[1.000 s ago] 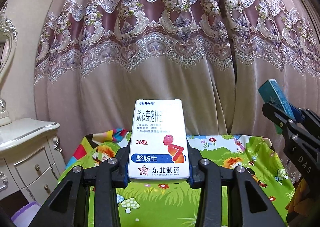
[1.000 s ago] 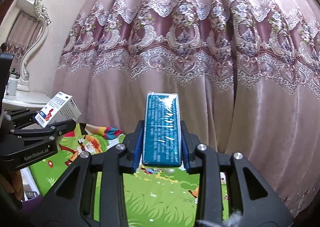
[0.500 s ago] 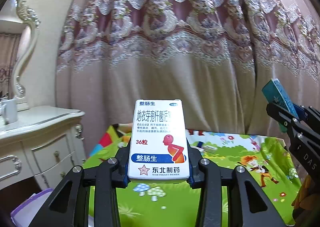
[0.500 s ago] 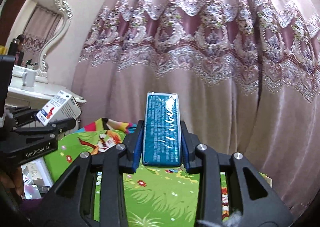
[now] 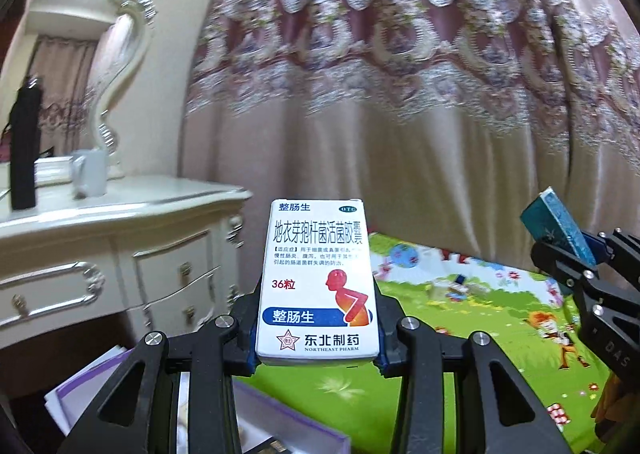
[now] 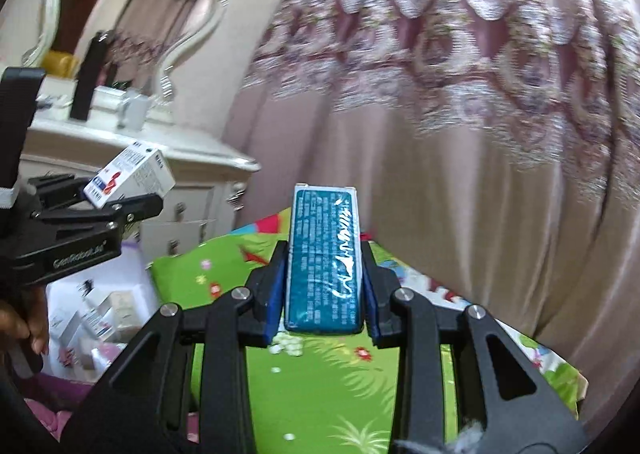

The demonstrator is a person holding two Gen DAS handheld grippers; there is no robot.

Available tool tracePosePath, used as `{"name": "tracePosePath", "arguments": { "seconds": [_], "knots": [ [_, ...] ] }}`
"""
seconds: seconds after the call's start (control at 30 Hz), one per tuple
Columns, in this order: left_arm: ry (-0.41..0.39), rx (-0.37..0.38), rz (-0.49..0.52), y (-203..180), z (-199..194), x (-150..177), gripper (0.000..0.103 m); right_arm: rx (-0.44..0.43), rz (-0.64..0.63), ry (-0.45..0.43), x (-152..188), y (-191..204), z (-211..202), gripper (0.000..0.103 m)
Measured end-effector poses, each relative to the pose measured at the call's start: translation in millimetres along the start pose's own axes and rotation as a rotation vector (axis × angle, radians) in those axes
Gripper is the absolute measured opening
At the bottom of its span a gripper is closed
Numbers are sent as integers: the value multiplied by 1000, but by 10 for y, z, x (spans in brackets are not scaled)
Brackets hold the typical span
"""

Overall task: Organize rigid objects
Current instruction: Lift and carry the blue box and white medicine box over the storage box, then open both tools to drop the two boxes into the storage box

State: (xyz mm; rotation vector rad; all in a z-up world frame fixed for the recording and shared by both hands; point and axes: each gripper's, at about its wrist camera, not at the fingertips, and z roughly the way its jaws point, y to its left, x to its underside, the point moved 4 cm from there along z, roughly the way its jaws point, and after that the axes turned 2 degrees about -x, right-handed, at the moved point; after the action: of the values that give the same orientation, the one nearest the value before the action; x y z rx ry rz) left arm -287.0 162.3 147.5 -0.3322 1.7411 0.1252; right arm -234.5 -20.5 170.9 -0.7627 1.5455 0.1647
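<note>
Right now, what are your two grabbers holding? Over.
Left gripper shut on white box. Right gripper shut on teal box. Both carried above green mat. Nothing blocking ahead.

Two grippers are showing: the left gripper (image 5: 318,338) and the right gripper (image 6: 322,318). Two boxes are being held up, one in each: one white medicine box (image 5: 318,282) and one teal box (image 6: 323,258). One green picture cloth (image 5: 480,318) is lying below them. One lace-trimmed curtain (image 5: 420,113) is hanging behind. One white dresser (image 5: 120,238) is standing at the left, with one ornate mirror (image 5: 80,53), one white mug (image 5: 90,173) and one tall black object (image 5: 25,141) on it. More small boxes (image 6: 108,310) are sitting in a pale tray, too blurred for counting.
</note>
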Motion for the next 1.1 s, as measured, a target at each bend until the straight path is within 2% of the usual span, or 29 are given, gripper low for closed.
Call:
{"name": "tracePosePath", "arguments": {
  "seconds": [0.23, 0.47, 0.93, 1.1],
  "knots": [
    [69, -123, -84, 629, 3, 256, 42, -170, -90, 44, -1, 603, 219, 37],
    [163, -181, -170, 1056, 60, 554, 42, -329, -175, 137, 98, 1125, 414, 37],
    [330, -314, -264, 1635, 186, 1017, 42, -521, -255, 274, 415, 1736, 624, 37],
    [372, -372, -262, 1742, 208, 1137, 42, -595, -258, 302, 533, 1907, 637, 37]
  ]
}}
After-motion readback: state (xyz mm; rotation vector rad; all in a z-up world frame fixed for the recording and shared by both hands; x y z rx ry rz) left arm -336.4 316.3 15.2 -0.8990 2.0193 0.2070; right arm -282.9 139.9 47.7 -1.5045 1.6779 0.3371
